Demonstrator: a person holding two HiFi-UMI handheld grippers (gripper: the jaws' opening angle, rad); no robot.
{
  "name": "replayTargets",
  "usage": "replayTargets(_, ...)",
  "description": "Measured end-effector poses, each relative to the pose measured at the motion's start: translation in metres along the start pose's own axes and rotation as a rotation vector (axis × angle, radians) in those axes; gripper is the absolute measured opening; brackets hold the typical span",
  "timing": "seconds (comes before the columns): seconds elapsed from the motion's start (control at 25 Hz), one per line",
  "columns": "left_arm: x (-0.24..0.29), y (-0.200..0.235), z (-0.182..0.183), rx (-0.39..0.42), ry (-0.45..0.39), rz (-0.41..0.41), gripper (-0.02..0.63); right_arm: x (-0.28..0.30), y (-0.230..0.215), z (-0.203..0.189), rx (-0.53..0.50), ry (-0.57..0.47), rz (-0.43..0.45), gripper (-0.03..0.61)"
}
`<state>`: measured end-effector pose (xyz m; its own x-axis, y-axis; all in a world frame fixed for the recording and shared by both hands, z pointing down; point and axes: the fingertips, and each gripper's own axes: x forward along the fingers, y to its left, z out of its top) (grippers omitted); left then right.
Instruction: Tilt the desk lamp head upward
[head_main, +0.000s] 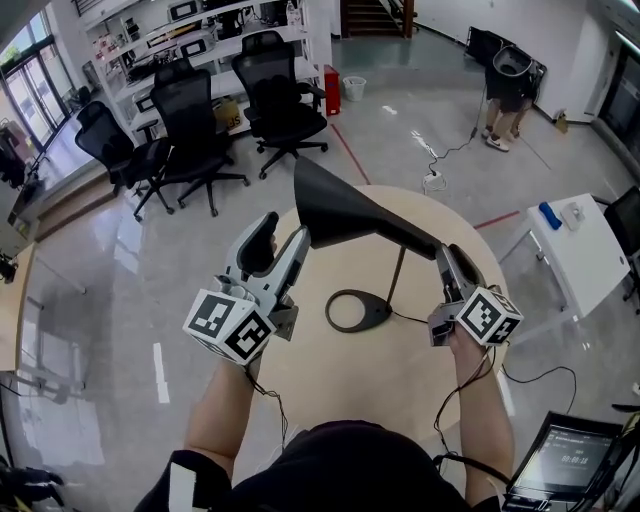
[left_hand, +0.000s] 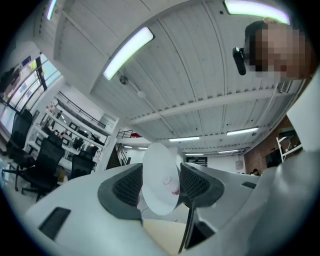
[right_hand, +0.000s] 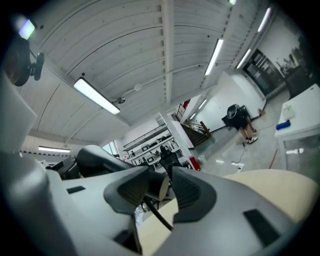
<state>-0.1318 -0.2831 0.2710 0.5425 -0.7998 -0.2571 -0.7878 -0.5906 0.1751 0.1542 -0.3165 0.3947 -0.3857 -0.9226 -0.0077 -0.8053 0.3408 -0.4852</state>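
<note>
Black lamp head (head_main: 350, 215) over middle of round bench (head_main: 400, 390), base (head_main: 356, 311) flat below. Left hand-held gripper (head_main: 288, 242) pinching wide rim at left. Right hand-held gripper (head_main: 447, 262) clamped on lamp neck (head_main: 428, 243) at right. Mouth facing left, about level. Tilt judged part done; more lift, then release, left. White bin (head_main: 354, 88) far on floor, contents not visible.

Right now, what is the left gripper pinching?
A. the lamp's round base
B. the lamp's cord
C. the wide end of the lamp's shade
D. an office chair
C: in the left gripper view the white-lined wide rim of the shade sits between the jaws of the left gripper, while the base lies apart from it on the table.
</note>
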Motion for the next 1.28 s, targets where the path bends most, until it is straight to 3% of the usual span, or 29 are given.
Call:
replayTargets(0.2, -0.03, -0.001, -0.035, -0.062, 0.061, 0.004, 0.245, -0.017, 0.012, -0.002, -0.045, 0.001, 0.02, 0.147)
replayTargets(0.56, -0.059, -0.023, -0.138, -0.182, 0.262, 0.001, 0.245, -0.049, 0.035, -0.024, -0.104, 0.046, 0.107, 0.146)
replayTargets(0.64, -0.065, -0.03, -0.154, -0.187, 0.299, 0.002, 0.245, -0.057, 0.031, -0.033, -0.099, 0.069, 0.121, 0.088)
replayTargets(0.84, -0.077, -0.04, -0.172, -0.217, 0.355, 0.001, 0.245, -0.082, 0.028, -0.052, -0.078, 0.112, 0.115, 0.005)
replayTargets(1.12, -0.087, -0.053, -0.19, -0.251, 0.417, -0.014, 0.245, -0.115, 0.038, -0.112, -0.161, 0.312, 0.219, 0.005)
replayTargets(1.28, -0.093, -0.068, -0.205, -0.316, 0.446, -0.031, 0.245, -0.137, 0.031, -0.14, -0.143, 0.381, 0.187, 0.005)
